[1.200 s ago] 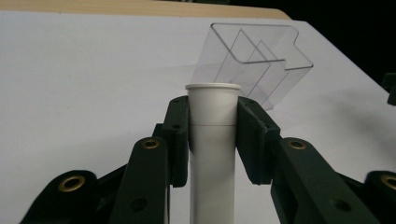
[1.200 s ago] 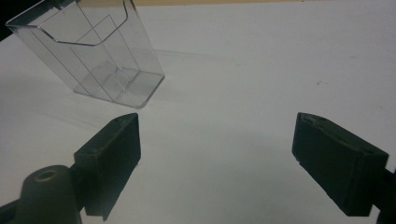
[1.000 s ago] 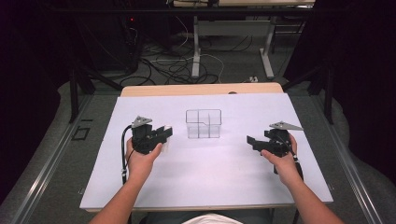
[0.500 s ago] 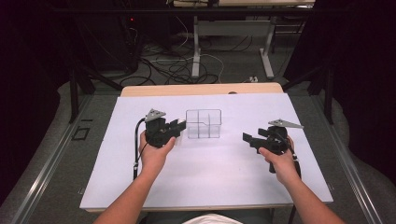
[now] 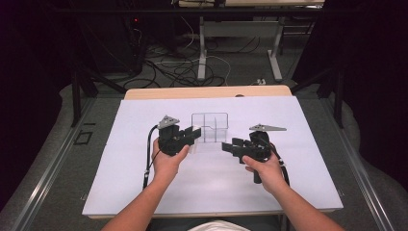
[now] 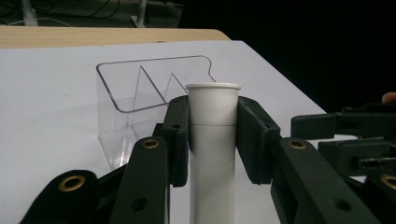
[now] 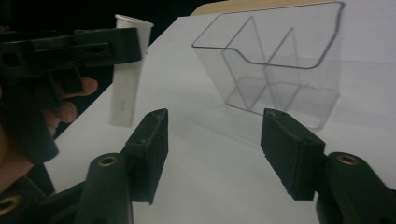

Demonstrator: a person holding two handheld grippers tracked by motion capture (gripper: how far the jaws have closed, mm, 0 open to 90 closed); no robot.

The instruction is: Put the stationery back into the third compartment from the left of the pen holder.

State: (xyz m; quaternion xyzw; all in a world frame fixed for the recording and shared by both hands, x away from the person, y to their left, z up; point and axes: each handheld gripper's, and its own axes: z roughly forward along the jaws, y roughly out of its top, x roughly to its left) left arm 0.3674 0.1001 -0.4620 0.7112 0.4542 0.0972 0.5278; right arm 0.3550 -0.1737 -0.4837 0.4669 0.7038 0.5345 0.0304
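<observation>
White tube (image 6: 212,140) upright, clamped in left gripper (image 6: 212,135), just beside the clear divided organizer (image 5: 210,127), on its left. Right gripper (image 7: 215,149) near the organizer's right side; jaws just closing, apart, nothing between.

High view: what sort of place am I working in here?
Probably a lab or recording workroom: a table under a plain white sheet, loose cables on the floor behind it, and bare metal desk legs against dark surroundings.
</observation>
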